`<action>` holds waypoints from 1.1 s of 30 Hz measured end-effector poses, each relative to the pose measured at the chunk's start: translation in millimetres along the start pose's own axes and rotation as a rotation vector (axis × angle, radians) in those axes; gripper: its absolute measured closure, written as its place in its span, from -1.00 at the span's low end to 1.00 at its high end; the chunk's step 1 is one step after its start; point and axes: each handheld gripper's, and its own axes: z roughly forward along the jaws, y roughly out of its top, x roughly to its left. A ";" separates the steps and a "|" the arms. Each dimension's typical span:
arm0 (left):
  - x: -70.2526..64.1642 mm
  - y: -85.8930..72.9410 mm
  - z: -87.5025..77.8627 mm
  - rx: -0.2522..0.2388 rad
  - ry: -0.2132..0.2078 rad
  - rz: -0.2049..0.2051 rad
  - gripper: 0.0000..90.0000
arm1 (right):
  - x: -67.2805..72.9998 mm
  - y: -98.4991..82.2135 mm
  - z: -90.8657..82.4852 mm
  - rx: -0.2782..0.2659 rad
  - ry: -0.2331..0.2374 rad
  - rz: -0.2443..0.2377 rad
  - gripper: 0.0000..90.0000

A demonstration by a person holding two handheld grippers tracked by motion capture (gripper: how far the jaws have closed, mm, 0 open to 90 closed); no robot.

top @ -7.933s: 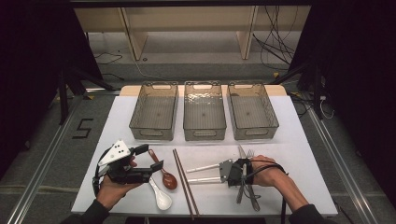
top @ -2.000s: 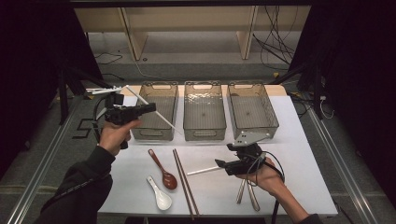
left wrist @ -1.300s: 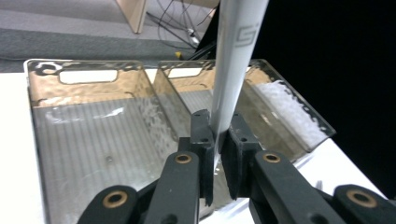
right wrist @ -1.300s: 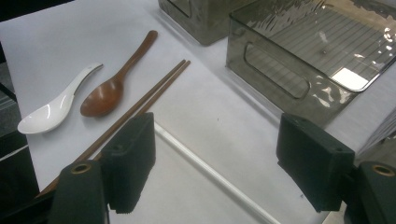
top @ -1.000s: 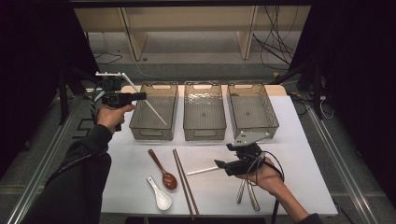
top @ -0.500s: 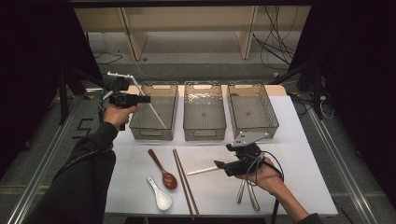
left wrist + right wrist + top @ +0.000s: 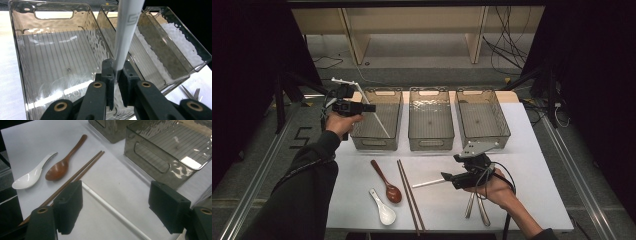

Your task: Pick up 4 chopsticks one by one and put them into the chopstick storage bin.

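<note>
- High view: left gripper [image 7: 362, 106] is clamped on a slim white plastic chopstick [image 7: 379, 120], angled down into the left-most of three smoked clear plastic bins [image 7: 377, 142]. Step in hand, by my read: depositing it. All 3 bins look empty.
- Left gripper view: jaws pinch chopstick [image 7: 125, 35] over bin floor [image 7: 50, 55]. Next: lower, then release.
- Right gripper view: right gripper [image 7: 117, 210] jaws spread wide, nothing held; 2nd white chopstick [image 7: 112, 211] lies on the table between them.
</note>
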 end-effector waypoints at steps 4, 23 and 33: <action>-0.9 0.0 4.0 0.008 -0.001 -0.003 0.83 | 0.1 0.0 -0.1 0.000 0.000 0.000 -0.37; -1.7 1.2 20.9 0.037 0.054 -0.002 0.64 | 0.6 0.2 0.4 0.000 0.002 -0.002 -0.36; -9.5 2.2 23.6 0.031 0.088 0.002 0.01 | 0.5 0.1 -0.6 -0.002 0.004 -0.004 -0.36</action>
